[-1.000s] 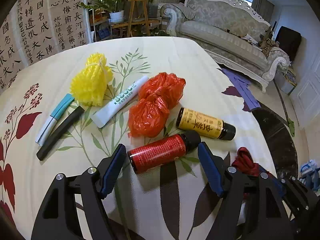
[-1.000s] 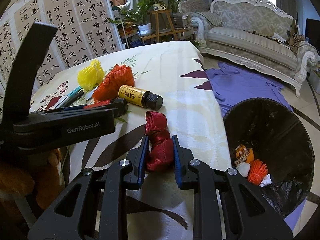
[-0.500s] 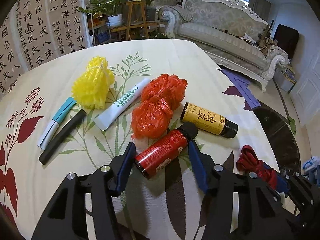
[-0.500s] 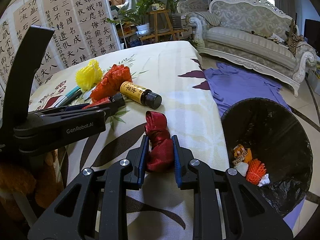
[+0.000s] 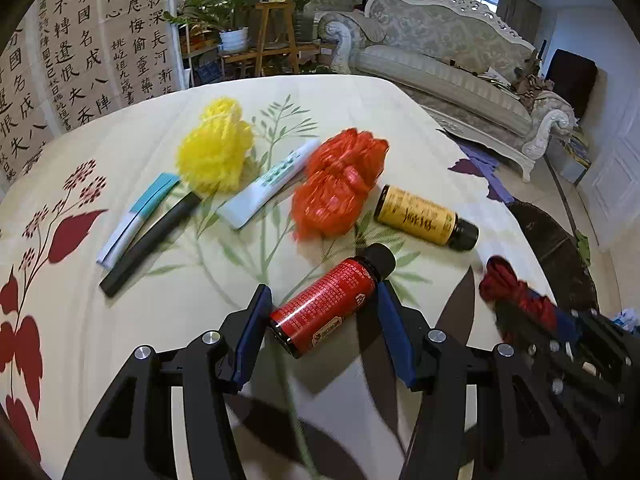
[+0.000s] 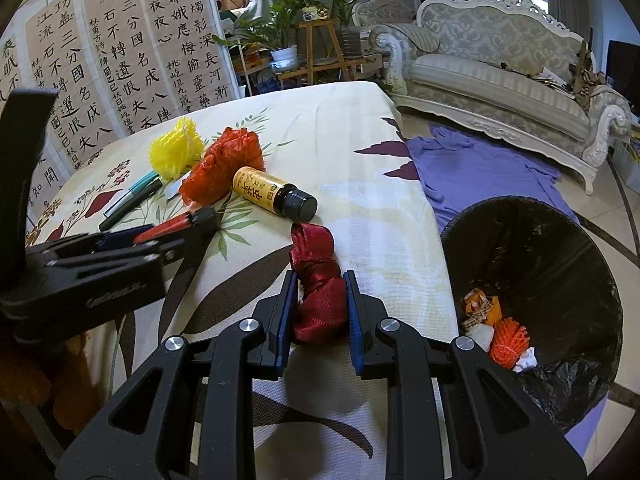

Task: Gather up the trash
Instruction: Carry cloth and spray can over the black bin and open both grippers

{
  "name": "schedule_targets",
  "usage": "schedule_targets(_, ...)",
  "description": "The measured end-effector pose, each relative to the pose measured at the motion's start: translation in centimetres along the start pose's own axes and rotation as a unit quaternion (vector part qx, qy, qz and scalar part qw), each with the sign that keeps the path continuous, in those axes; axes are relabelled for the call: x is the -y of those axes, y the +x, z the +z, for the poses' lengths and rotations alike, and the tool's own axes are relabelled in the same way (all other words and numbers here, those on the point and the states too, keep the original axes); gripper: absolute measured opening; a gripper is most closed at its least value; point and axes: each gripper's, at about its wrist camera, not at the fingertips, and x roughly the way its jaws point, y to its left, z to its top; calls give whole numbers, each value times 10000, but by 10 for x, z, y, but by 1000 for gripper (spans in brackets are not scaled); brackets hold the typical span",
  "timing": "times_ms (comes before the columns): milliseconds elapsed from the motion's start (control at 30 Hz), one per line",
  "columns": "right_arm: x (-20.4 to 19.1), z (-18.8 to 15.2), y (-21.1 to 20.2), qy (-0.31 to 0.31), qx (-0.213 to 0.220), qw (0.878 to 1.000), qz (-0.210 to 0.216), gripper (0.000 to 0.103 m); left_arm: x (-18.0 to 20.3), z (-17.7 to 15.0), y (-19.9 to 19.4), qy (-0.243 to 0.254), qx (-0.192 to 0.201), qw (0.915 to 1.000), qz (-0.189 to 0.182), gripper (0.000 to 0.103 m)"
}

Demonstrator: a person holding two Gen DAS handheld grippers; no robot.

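Observation:
My left gripper (image 5: 324, 320) has its jaws around a red bottle (image 5: 330, 304) with a black cap that lies on the table; the right pad touches it, a small gap shows at the left pad. My right gripper (image 6: 318, 304) is shut on a dark red cloth bundle (image 6: 318, 288) at the table's right edge; it also shows in the left wrist view (image 5: 516, 292). A black-lined trash bin (image 6: 536, 248) stands on the floor to the right, with some trash inside.
On the floral tablecloth (image 5: 120, 300) lie a yellow-label bottle (image 5: 424, 216), an orange plastic bag (image 5: 340, 188), a yellow foam net (image 5: 216, 152), a white tube (image 5: 272, 184), a black stick (image 5: 150, 240) and a teal-white wrapper (image 5: 136, 220). A purple cloth (image 6: 480, 168) lies on the floor.
The left gripper's jaws have narrowed around the red bottle and moved forward over it. The right gripper stays shut on the red cloth, barely moved.

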Motion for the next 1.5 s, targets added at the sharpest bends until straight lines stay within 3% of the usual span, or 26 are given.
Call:
schedule_targets(500, -4, 1, -6, 54, 47, 9999, -93, 22, -11, -8, -17, -131, 156, 9998, 15, 54)
schedule_targets(767, 20, 8, -25, 257, 297, 9981, -468, 22, 5, -2, -32, 43, 401, 9989, -238, 54)
schedule_targets(1167, 110, 11, -52, 872, 545, 9824, -1558, 22, 93, 18, -26, 856, 759, 9896, -877, 54)
schedule_targets(1400, 144, 11, -47, 1136, 549, 9769, -1724, 23, 152, 28, 0, 1325, 674, 9825, -1121, 54)
schedule_targets(1500, 159, 11, -42, 1335, 541, 9752, -1681, 29, 165, 29, 10, 1446, 625, 9809, -1142, 54)
